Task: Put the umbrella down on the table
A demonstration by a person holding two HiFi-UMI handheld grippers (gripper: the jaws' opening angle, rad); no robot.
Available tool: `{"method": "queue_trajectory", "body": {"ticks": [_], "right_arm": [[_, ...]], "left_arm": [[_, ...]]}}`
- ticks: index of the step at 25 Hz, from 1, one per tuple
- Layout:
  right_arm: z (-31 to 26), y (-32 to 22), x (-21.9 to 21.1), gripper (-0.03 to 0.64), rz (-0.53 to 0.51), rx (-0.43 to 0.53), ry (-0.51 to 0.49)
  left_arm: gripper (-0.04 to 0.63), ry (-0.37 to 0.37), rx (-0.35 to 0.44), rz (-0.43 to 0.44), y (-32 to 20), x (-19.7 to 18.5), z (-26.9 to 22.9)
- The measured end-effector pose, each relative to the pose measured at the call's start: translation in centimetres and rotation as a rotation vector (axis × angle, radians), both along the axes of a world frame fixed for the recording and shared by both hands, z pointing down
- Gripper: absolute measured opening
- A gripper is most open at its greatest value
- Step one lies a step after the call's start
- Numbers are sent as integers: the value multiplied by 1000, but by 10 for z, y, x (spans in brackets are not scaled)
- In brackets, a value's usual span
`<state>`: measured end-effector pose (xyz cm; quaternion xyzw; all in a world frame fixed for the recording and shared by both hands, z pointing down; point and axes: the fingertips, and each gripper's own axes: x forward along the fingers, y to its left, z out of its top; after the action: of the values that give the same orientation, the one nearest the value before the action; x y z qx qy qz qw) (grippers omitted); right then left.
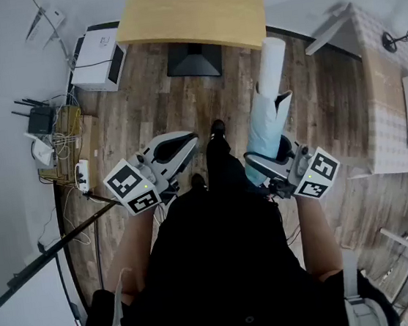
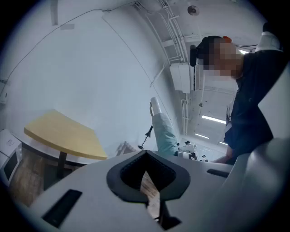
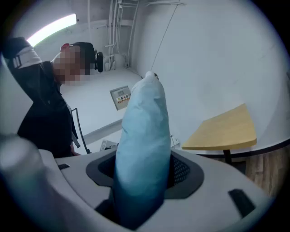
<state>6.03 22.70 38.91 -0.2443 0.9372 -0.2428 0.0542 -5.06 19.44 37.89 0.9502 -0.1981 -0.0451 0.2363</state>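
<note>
We are standing short of the table, facing its curved wooden top, and we are carrying the umbrella in the right gripper. Its jaws are standing wide around the thick, pale blue folded cloth and pressing on it near the end farthest from the table. The rest is therefore reaching out ahead, with the white end pointing toward the table's near edge. Gripping it low like this is, we judge, giving us reach: the far end can arrive over the top first without our leaning in. The umbrella is in the air, short of the top and not touching it.

The left gripper is hanging on the table-facing side of our body, its jaws drawn together with nothing between them. It is probably free so that it can steady the soft cloth if it sags.

A white printer-like box is sitting just beside the table's left edge, and a router with tangled cables is lying farther out on that side. The black foot is standing under the top. Off the table's right side, a white desk is standing well apart. Between us and the table only wood floor is showing, so nothing is blocking the approach. The part of the top we are seeing is carrying nothing.
</note>
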Motion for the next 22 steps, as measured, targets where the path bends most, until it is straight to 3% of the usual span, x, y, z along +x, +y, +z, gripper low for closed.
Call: {"method": "queue_trajectory", "body": {"ticks": [8,15,22], "right_arm": [[-3,60,-14,276,-32,0,-4],[-22,67,20,276,-34,51,10],[-3,79,61,276,12,22,13]], "left_arm": [[12,-87,37,26,59,11,-2],[12,-73,56,57,75,49,-15],[12,-118,59,46,87,72,-15]]}}
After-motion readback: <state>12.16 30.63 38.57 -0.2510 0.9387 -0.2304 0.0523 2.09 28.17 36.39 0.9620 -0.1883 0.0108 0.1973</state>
